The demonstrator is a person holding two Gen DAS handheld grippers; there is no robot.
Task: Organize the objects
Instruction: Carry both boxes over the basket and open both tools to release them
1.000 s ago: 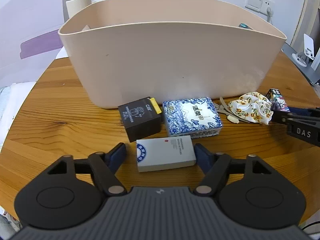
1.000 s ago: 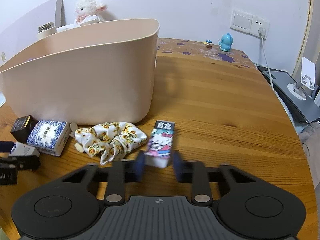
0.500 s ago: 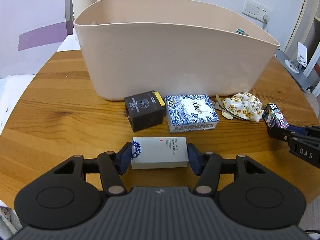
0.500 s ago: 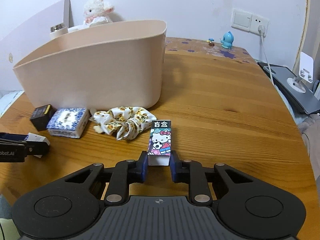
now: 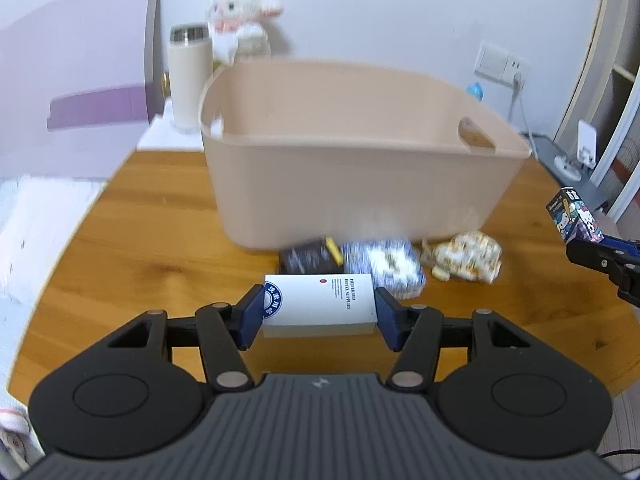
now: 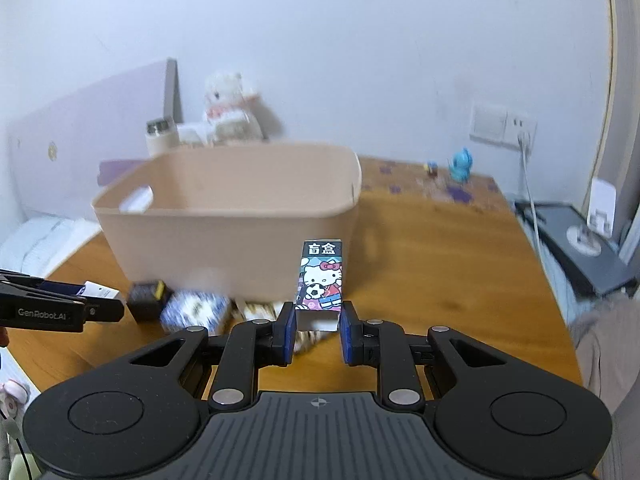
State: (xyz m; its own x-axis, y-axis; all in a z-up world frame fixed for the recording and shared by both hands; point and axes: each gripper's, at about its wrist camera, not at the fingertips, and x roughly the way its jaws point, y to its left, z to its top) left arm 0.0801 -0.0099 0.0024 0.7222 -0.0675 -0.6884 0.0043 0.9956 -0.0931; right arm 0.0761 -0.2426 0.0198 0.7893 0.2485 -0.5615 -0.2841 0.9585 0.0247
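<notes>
In the centre of the left wrist view, the left gripper (image 5: 319,316) is closed on a white box (image 5: 318,310), one pad on each short end, so the box's long axis runs across the frame between the fingers. The box appears lifted clear of the table (image 5: 120,240). The beige bin (image 5: 360,184) stands directly ahead, upper centre of the frame, with its open top facing up and its near wall between box and interior.

In the lower centre of the right wrist view, the right gripper (image 6: 317,330) is clamped on the near end of a cartoon carton (image 6: 321,276). The carton's long axis points forward, away from the camera, toward the right end of the bin.

Judgement: both items must rise above the rim before moving forward. The left gripper faces the middle of the bin; the right faces its end wall.

On the table at the foot of the bin remain a black box (image 5: 310,258), a blue patterned box (image 5: 382,266) and a floral scrunchie (image 5: 468,254), all blurred. They lie below the held items and do not appear to block the path. The two grippers are well apart.
</notes>
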